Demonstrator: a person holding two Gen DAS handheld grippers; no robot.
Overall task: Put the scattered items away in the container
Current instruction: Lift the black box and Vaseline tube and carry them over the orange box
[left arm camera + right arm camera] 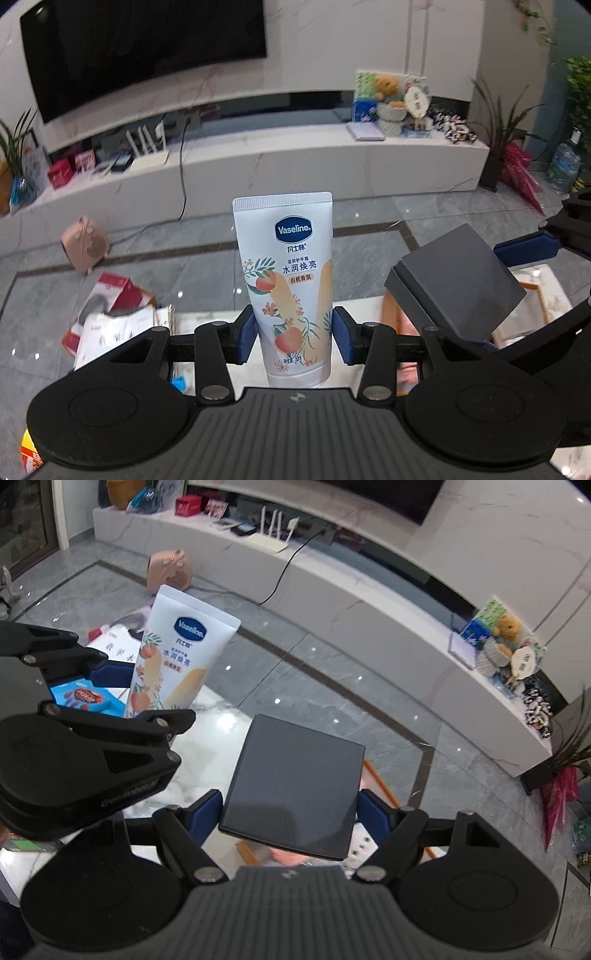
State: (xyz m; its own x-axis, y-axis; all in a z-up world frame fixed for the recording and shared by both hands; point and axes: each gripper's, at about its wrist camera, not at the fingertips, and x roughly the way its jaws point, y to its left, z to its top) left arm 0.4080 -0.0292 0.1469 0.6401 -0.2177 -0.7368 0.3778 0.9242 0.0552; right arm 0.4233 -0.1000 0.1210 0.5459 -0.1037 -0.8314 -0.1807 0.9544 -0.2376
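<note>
L gripper [294, 338] jaws clamp Vaseline tube [288, 280], R gripper [291, 812] jaws wide, grip dark box [295, 786]

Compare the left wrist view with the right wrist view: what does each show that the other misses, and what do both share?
Only the left wrist view shows the large water bottle on the floor at far right. Only the right wrist view shows the blue snack packet on the marble table. Both show the left tongs gripping the Vaseline tube, the right tongs gripping the dark grey box, and the pink heater.
</note>
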